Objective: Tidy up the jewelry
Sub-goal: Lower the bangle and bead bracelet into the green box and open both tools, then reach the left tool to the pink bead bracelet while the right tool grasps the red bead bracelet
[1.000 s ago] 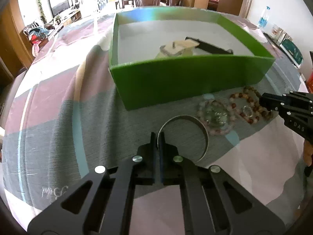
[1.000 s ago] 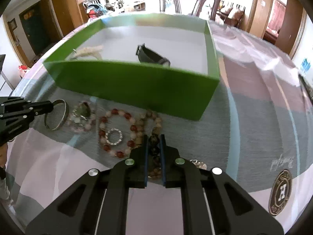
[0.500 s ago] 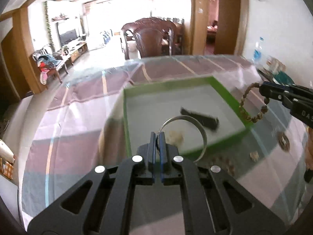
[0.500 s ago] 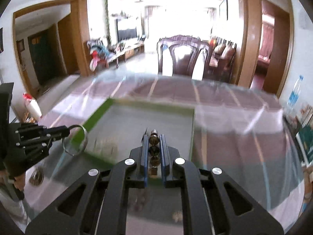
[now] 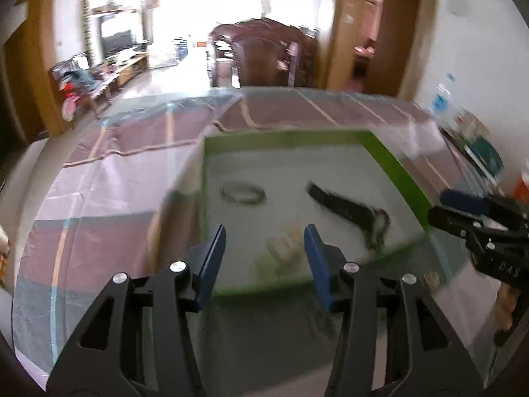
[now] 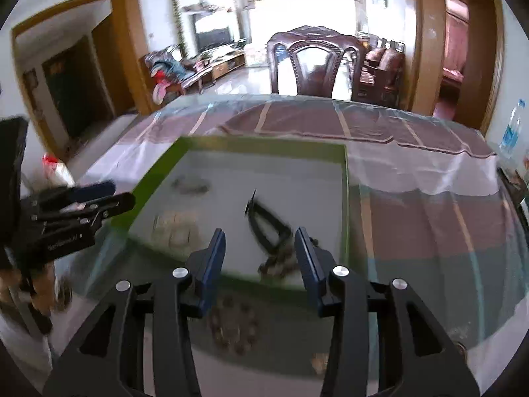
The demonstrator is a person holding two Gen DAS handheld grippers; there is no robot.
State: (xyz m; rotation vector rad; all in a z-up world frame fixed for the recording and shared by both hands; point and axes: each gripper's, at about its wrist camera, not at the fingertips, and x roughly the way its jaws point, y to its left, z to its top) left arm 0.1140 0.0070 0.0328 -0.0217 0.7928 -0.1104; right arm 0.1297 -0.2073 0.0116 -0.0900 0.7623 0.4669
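Note:
A green box (image 5: 393, 162) with a pale floor stands on the table. In it lie a silver bangle (image 5: 243, 193), a black band (image 5: 344, 206), a brown bead bracelet (image 5: 378, 228) and a cream piece (image 5: 286, 243). My left gripper (image 5: 264, 246) is open and empty above the box's near edge. My right gripper (image 6: 259, 249) is open and empty above the box (image 6: 345, 198); the brown bead bracelet (image 6: 279, 263) lies below it beside the black band (image 6: 267, 220). The bangle (image 6: 190, 183) lies blurred at the far left of the box.
A red and white bead bracelet (image 6: 233, 327) and other small jewelry (image 6: 319, 362) lie on the tablecloth in front of the box. A wooden chair (image 6: 317, 63) stands behind the table. A water bottle (image 6: 510, 130) and boxes (image 5: 482, 152) stand at the right edge.
Both grippers have opened above the box. The silver bangle has dropped from my left gripper and the brown bead bracelet from my right; both now lie inside the box.

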